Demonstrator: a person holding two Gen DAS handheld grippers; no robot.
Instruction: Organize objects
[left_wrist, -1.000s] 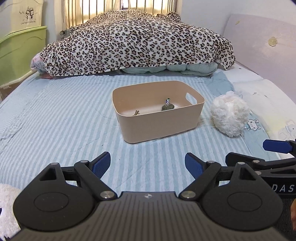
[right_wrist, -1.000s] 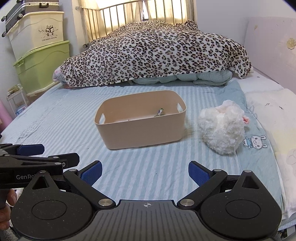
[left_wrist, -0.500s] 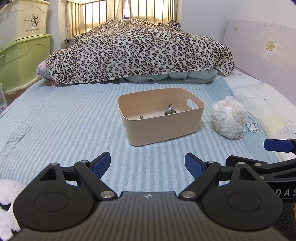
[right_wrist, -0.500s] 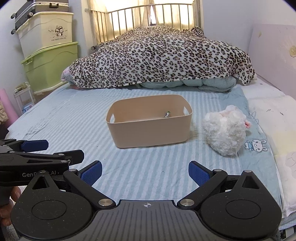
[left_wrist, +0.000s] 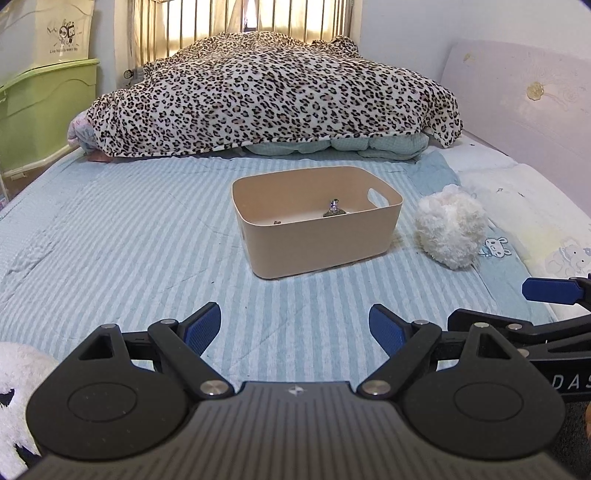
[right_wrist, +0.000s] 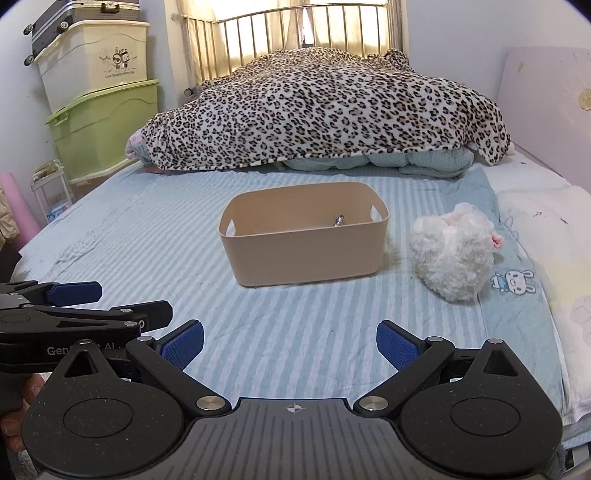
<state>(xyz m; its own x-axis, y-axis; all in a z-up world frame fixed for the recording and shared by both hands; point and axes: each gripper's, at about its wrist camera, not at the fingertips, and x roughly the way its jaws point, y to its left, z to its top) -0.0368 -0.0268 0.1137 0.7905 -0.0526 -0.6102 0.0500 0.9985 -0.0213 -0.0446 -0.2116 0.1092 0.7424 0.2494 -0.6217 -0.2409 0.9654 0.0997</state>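
Fluffy toy waiting its turn next to the bin

The white plush toy (right_wrist: 453, 251) is lying on the striped sheet (right_wrist: 155, 236) just beside the beige bin (right_wrist: 303, 236), which is already holding a small metal bit (left_wrist: 334, 208), so the toy's probably going in next. The left gripper (left_wrist: 294, 325) and right gripper (right_wrist: 290, 341) are both hanging back, spread wide and gripping nothing.

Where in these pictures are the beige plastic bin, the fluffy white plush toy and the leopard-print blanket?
Beige plastic bin (right_wrist: 306, 254), right wrist view, on its front wall.
Fluffy white plush toy (right_wrist: 452, 254), right wrist view, on the middle of its fur.
Leopard-print blanket (left_wrist: 273, 92), left wrist view, on its top surface.
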